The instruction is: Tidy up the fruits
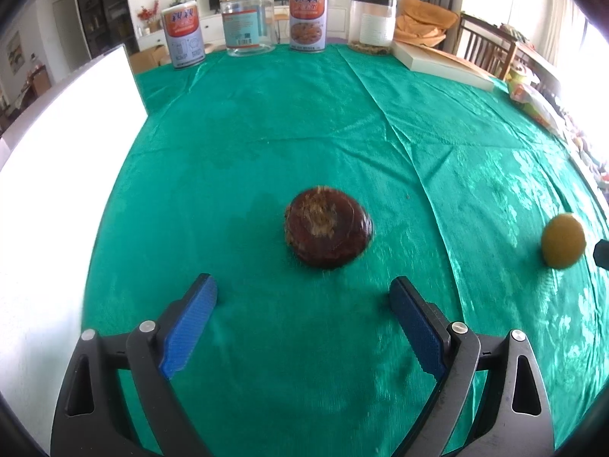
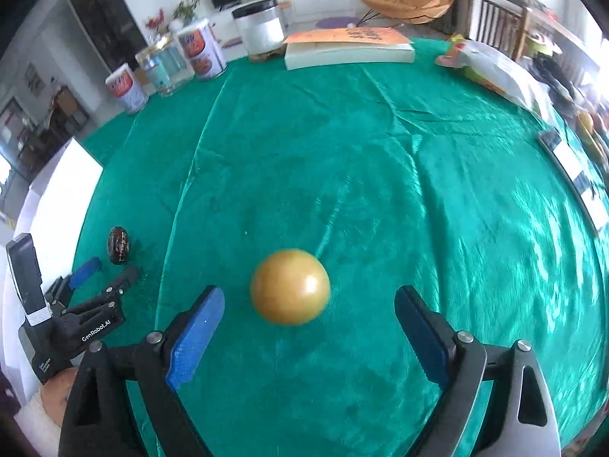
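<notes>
A dark brown, flattish round fruit (image 1: 328,226) lies on the green tablecloth (image 1: 304,122), just ahead of my left gripper (image 1: 303,291), which is open and empty. A yellow round fruit (image 2: 290,286) lies on the cloth between and just ahead of the fingertips of my right gripper (image 2: 309,301), which is open and not touching it. The yellow fruit also shows at the right edge of the left wrist view (image 1: 563,240). In the right wrist view, the left gripper (image 2: 110,270) and the brown fruit (image 2: 119,245) appear at the far left.
Two printed cans (image 1: 182,36) (image 1: 308,19), a clear jar (image 1: 247,19) and a white-filled jar (image 1: 373,21) stand along the far edge. A thick book (image 2: 348,49) lies at the back. Bags and clutter (image 2: 495,68) line the right side. A white board (image 1: 57,190) stands at the left.
</notes>
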Motion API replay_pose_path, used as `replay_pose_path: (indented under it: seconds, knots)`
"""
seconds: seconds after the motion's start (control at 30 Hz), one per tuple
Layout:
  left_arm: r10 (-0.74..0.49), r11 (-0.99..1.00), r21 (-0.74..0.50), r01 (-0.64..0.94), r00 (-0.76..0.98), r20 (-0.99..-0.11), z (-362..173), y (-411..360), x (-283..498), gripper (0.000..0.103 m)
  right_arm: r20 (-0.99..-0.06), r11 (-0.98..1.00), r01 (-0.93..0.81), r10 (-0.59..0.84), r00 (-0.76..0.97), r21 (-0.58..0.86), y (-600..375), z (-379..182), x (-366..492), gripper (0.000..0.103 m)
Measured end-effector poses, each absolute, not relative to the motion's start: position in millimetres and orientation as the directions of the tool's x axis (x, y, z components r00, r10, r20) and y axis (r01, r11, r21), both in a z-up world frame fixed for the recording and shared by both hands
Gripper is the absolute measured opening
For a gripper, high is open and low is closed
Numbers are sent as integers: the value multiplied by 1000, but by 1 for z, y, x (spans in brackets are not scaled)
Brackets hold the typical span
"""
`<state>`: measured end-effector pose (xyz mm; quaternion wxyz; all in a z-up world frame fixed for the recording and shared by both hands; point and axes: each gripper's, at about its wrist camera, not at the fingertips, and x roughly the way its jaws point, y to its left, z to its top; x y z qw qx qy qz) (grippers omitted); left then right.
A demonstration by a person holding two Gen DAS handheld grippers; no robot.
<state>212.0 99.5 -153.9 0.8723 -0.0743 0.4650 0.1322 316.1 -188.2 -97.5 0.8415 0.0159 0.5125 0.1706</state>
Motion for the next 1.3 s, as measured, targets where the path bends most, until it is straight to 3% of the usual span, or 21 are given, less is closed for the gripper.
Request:
replay_pose_path:
  seconds: [0.3, 0.37, 1.3]
  knots:
    - [138, 971, 11, -239, 524, -840, -153, 73, 177, 95, -838, 952, -307, 164, 521, -4, -157, -138, 258, 95]
    - [144, 973, 17, -231, 544, -827, -155, 71, 175, 99, -856, 942, -335, 157, 492, -19, -151, -146, 255, 101]
    - [157, 972, 23, -235, 571, -806, -156, 71, 173, 100, -846, 947, -320, 169, 506, -2, -156, -148, 254, 103]
